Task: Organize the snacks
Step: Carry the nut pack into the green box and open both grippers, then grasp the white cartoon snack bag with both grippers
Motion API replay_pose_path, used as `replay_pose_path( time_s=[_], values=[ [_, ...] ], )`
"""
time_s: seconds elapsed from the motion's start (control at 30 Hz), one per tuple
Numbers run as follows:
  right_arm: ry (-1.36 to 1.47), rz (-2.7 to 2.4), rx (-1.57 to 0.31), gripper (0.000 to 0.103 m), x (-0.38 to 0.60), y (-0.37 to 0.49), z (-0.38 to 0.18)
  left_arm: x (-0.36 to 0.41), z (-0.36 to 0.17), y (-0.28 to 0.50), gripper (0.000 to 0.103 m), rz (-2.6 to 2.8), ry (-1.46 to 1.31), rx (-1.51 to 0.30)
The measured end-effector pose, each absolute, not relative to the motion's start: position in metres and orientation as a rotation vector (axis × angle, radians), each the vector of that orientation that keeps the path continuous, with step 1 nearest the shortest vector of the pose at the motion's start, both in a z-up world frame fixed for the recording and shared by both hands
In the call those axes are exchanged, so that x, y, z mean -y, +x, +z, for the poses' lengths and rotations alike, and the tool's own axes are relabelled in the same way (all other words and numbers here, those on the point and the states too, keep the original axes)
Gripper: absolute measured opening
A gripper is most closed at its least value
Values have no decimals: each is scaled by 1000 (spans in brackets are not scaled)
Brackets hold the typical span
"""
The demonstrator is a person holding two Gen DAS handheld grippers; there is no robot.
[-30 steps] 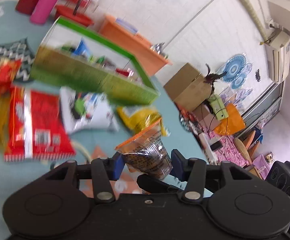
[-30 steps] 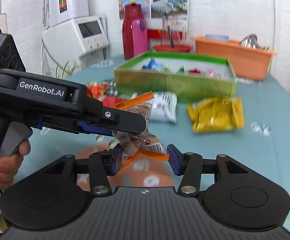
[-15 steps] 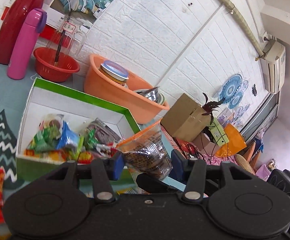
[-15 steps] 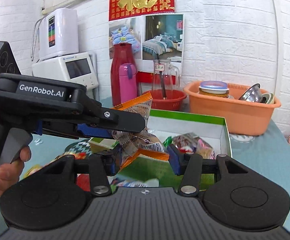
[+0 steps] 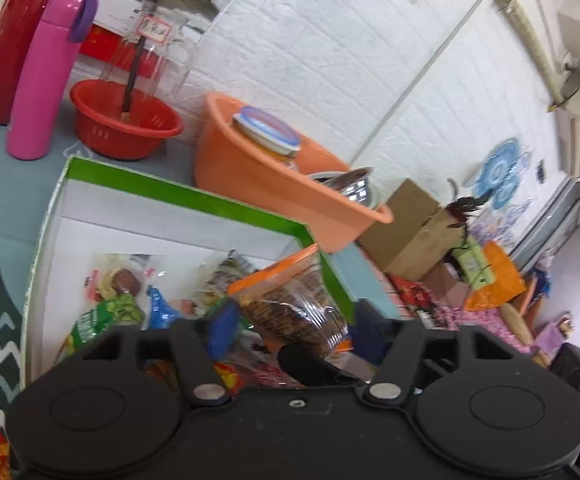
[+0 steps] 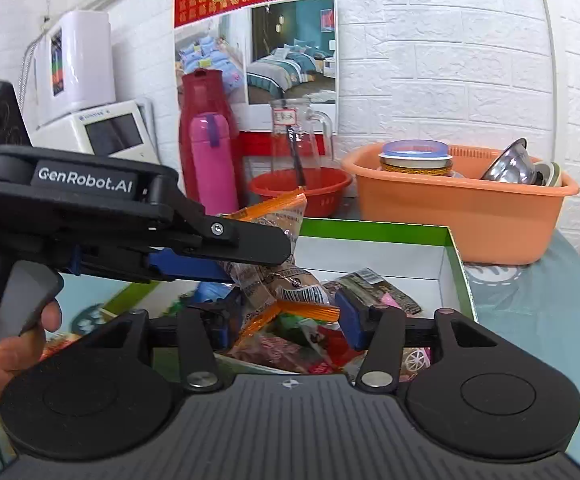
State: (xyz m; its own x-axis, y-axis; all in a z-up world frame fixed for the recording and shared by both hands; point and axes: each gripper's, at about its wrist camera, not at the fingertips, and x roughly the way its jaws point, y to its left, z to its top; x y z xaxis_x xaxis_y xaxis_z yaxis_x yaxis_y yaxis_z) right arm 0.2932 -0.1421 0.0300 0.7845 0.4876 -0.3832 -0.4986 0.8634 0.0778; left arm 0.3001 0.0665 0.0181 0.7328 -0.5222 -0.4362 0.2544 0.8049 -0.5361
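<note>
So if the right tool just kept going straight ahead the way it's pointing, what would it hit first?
Probably the orange-edged snack bag, already between the opening right tool. Past that, the pile of snacks in the green box, though depth is hard to judge.

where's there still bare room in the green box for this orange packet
Bare white floor runs along the green box far wall and its right corner near the orange basin. The near half is crowded with snack packets, right under the orange packet.
</note>
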Motion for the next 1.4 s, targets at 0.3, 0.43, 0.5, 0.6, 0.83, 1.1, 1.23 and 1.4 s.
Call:
replay_pose_path(
  time_s=[0.3, 0.43, 0.5, 0.6, 0.83, 1.1, 1.23, 1.4],
  values=[
    [-108, 417, -422, 103, 147, 289, 23, -70, 20, 276, 103, -375, -431, -591],
    [-96, 418, -408, 103, 158, 264, 43, -71, 40, 249, 103, -371, -433, -557],
    [-89, 406, -424, 103, 163, 249, 53, -71, 49, 232, 103, -357, -431, -555],
    [-72, 434, -431, 103, 172, 221, 64, -72, 57, 207, 103, -364, -424, -551],
    [-90, 518, -445, 103, 188, 162, 56, -58, 34, 181, 103, -389, -324, -621],
    [-88, 499, -512, 103, 202, 138, 33, -42, -17, 233, 103, -360, -268, -700],
    [-70, 476, -533, 103, 212, 135, 27, -42, -33, 237, 103, -382, -287, -797],
    [-11, 491, -574, 103, 219, 133, 14, -30, -32, 193, 103, -532, -285, -814]
  ],
)
